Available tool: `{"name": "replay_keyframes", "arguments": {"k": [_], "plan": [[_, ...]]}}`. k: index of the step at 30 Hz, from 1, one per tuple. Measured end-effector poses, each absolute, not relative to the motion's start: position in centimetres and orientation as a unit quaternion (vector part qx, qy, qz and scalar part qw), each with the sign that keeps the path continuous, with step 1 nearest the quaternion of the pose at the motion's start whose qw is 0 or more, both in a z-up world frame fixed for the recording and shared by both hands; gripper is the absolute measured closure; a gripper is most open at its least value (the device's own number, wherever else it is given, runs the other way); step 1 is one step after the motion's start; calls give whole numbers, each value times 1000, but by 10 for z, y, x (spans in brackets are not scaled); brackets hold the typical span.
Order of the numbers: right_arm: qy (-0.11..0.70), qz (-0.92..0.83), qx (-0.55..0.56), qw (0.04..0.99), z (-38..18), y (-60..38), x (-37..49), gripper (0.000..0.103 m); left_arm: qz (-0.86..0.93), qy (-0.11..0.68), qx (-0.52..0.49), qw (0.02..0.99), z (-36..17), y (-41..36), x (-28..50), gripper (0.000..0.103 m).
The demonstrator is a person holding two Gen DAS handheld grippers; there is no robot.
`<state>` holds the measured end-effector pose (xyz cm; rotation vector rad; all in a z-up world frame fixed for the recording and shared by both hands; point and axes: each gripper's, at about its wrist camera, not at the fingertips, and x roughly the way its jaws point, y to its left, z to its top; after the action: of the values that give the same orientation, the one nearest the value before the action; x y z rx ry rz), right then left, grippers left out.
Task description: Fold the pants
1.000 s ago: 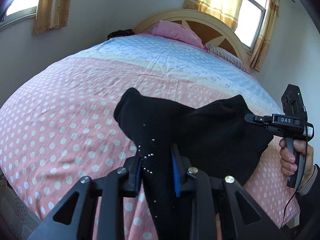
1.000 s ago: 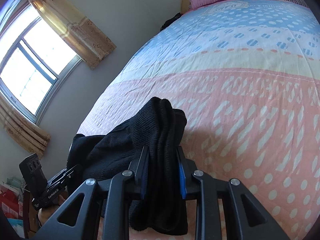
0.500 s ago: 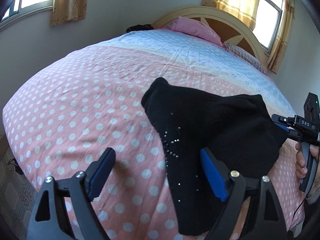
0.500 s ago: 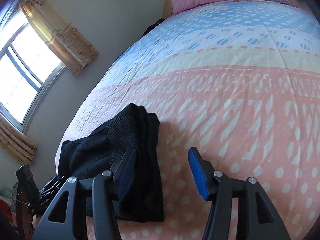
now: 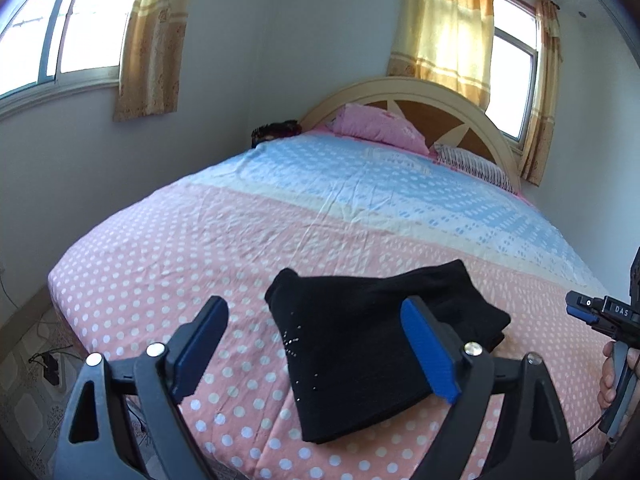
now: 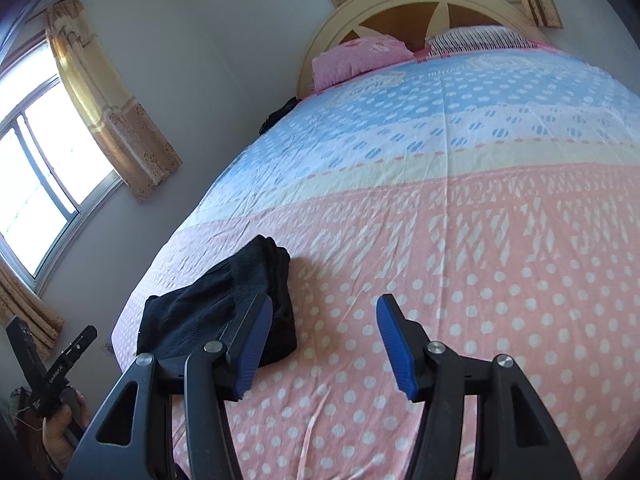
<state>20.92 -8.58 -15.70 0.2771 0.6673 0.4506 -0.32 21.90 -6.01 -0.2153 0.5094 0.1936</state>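
The black pants (image 5: pixel 360 352) lie folded into a compact bundle on the pink dotted bedsheet (image 5: pixel 180 280) near the foot of the bed. They also show in the right wrist view (image 6: pixel 224 312). My left gripper (image 5: pixel 316 340) is open and empty, raised above and just short of the bundle. My right gripper (image 6: pixel 324 344) is open and empty, to the right of the bundle and apart from it. The right gripper also shows at the right edge of the left wrist view (image 5: pixel 580 312).
The bed has a cream headboard (image 5: pixel 404 92), a pink pillow (image 5: pixel 380 128) and a striped pillow (image 5: pixel 472 164) at the far end. Curtained windows (image 5: pixel 512 76) are behind and to the left. The floor (image 5: pixel 28 360) with a cable lies beyond the bed's left edge.
Both grippers opened and let go of the pants, then pulled back and rose. The pants now lie flat on the bed as a folded bundle.
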Motion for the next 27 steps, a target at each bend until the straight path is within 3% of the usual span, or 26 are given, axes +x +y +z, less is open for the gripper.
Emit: {"name": "replay_keyframes", "arguments": {"k": [4, 6, 9, 27], "plan": [[247, 205, 97, 942, -118, -86, 153, 45, 95, 201, -93, 971, -34, 204, -18, 2], [213, 197, 86, 953, -103, -84, 128, 33, 92, 183, -90, 975, -24, 199, -23, 0], [176, 197, 67, 962, -86, -81, 102, 30, 85, 169, -86, 978, -17, 193, -27, 0], [179, 206, 62, 960, -94, -78, 75, 29, 81, 173, -83, 978, -23, 180, -29, 0]]}}
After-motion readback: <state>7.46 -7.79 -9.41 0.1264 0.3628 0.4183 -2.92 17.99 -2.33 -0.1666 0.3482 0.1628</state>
